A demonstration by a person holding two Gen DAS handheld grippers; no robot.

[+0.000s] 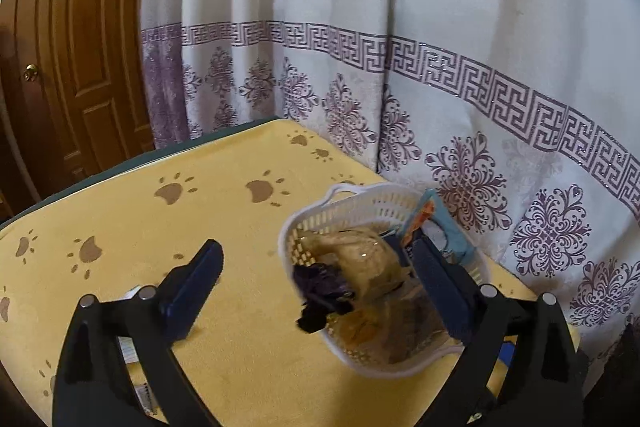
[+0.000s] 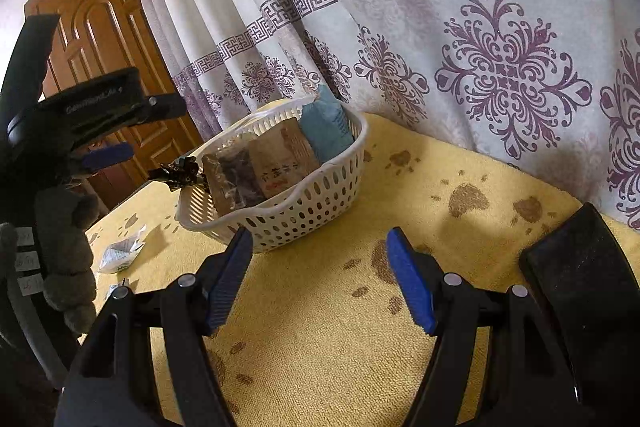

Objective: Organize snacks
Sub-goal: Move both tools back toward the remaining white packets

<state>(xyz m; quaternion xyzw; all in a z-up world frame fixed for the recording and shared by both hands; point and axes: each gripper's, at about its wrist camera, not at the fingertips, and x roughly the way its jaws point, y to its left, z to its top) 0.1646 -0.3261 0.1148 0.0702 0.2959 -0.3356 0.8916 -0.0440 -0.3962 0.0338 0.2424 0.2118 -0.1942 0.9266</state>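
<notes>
A white perforated basket (image 1: 312,223) stands on the yellow paw-print cloth (image 1: 200,211) and holds several snack packets. A dark purple packet (image 1: 320,291) hangs over its near rim. My left gripper (image 1: 320,291) is open above the basket, with empty jaws either side of it. In the right wrist view the basket (image 2: 304,211) holds a brown packet (image 2: 280,159), a clear packet of dark snacks (image 2: 234,183) and a blue packet (image 2: 324,127). My right gripper (image 2: 320,283) is open and empty over the cloth, in front of the basket. The left gripper (image 2: 108,153) shows at its left.
A white sachet (image 2: 120,255) lies on the cloth left of the basket. A black object (image 2: 584,275) lies at the right edge. A patterned curtain (image 1: 400,67) hangs behind the table. A wooden door (image 1: 76,67) stands at the left.
</notes>
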